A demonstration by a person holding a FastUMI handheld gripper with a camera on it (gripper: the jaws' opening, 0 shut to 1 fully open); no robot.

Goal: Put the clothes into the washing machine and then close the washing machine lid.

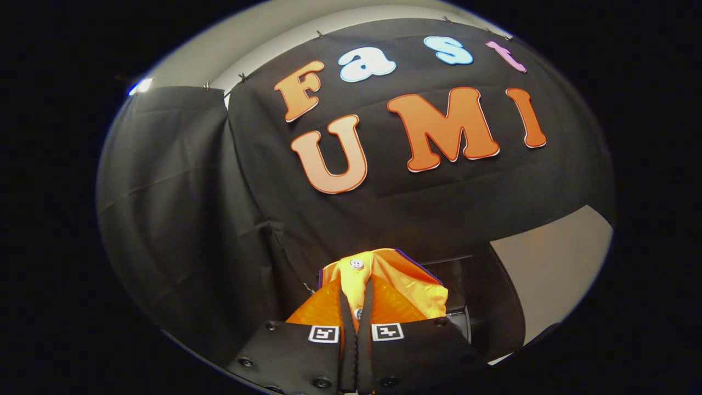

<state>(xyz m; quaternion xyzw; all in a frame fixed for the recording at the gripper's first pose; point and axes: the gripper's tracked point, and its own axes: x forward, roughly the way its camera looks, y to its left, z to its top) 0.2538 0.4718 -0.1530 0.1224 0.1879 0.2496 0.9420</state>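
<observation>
With the two fingers drawn almost together, I have the gripper (356,307) clamped on a bright orange-yellow fabric garment with a small white button (384,280), both fingers pressing a fold of it between them. The cloth bunches up over and ahead of the fingertips, its button sitting just above where they meet, and more of it spreads to either side behind the finger bases. I judge the pinch is taken on a gathered fold near the button placket so the whole piece lifts as one bundle rather than trailing loose.

My gripper is tilted upward, facing the black draped cloth wall (181,219) of the booth, so the garment hangs clear, lifted for carrying. Just beyond the cloth, to its right, I see a dark boxy shape with a pale rounded part (463,307); I take it for part of the washing machine, though I cannot tell whether its lid is up. A pale tabletop surface (554,269) shows further right.

As I read it, the garment is grasped and raised but not yet in the machine. Next I would need to tip down and find the opening, minding that the hanging fabric does not snag on the rim.
</observation>
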